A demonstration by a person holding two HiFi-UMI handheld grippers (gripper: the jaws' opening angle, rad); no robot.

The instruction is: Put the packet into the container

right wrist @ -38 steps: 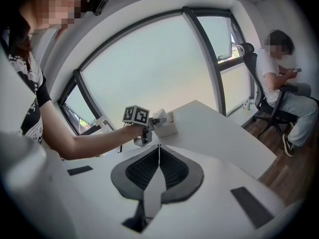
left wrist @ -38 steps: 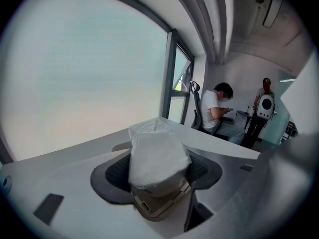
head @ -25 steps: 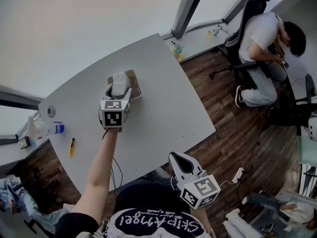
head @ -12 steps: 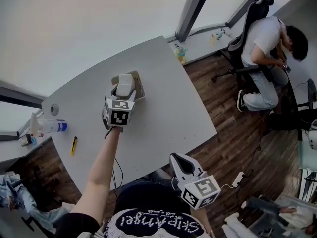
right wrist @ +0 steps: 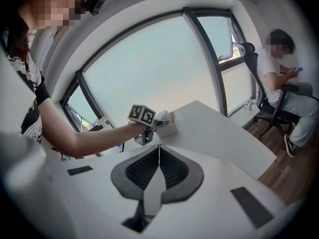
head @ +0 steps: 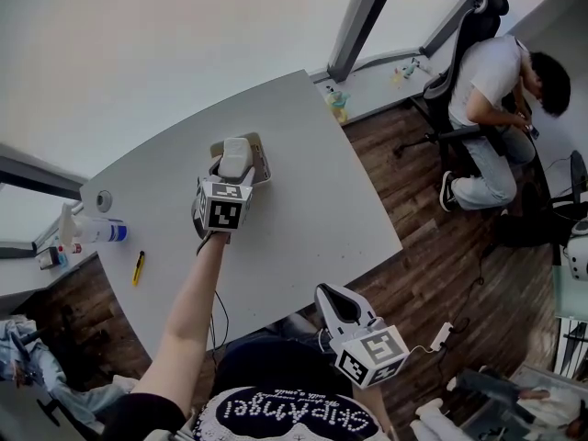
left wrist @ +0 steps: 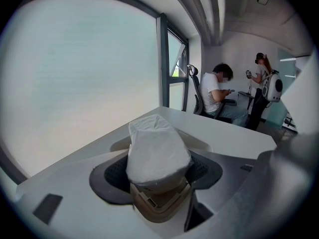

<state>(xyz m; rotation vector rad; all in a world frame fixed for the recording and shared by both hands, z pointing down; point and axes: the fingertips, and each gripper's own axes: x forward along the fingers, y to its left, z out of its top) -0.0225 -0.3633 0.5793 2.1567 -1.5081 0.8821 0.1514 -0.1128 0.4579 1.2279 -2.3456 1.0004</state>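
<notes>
A white packet (head: 234,156) is pinched in my left gripper (head: 230,168), which is shut on it. It hangs just above a small white container (head: 263,166) in the middle of the grey table (head: 312,200). In the left gripper view the packet (left wrist: 157,151) fills the space between the jaws, and the container rim (left wrist: 205,142) shows behind it. My right gripper (head: 331,299) is shut and empty, low beyond the table's near edge. From the right gripper view, the shut gripper (right wrist: 159,151) faces the container (right wrist: 168,127) and the left gripper's marker cube (right wrist: 143,115).
A spray bottle (head: 92,233), a yellow cutter (head: 137,268) and a tape roll (head: 103,199) lie at the table's left end. A small bottle (head: 335,99) stands on the window sill. A person sits in an office chair (head: 491,81) at the right.
The left gripper with the packet has edged slightly further over the container. The right gripper has stayed where it was.
</notes>
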